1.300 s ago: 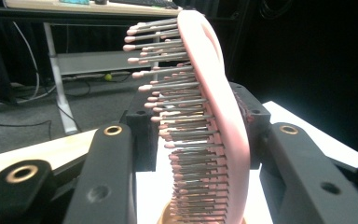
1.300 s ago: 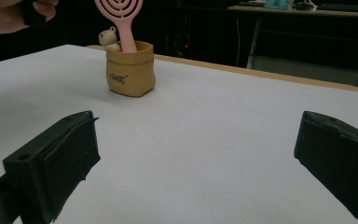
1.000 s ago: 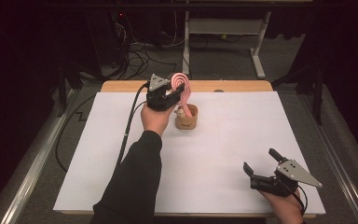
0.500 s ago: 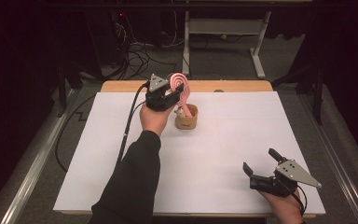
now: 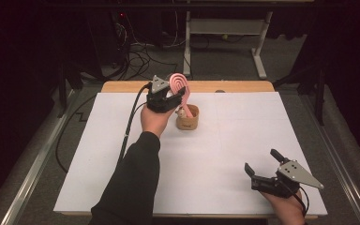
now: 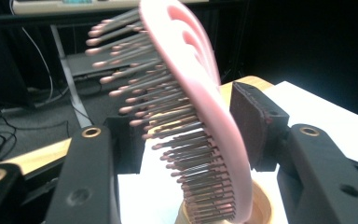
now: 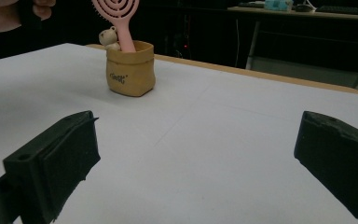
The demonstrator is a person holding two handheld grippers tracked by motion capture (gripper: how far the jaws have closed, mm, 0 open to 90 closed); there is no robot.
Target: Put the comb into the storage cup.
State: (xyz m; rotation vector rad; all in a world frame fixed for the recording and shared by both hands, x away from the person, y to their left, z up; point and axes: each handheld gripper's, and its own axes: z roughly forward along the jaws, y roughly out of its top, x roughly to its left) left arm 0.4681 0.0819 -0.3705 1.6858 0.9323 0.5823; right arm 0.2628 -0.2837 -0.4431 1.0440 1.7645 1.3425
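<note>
White paper covered the table (image 5: 122, 187), where the pink hairbrush (image 5: 182, 89) stood handle-down in the tan pouch (image 5: 188, 118), apparently deposited, since the left gripper (image 5: 176, 96) had just been opening around its head, pads off it, and the right gripper (image 5: 262, 169) idled agape, well apart.

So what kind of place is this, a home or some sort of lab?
Most likely a lab or recording workspace, not a home: a table covered in white sheeting, loose cables on the floor behind it, and a bare desk frame in a dark room.
</note>
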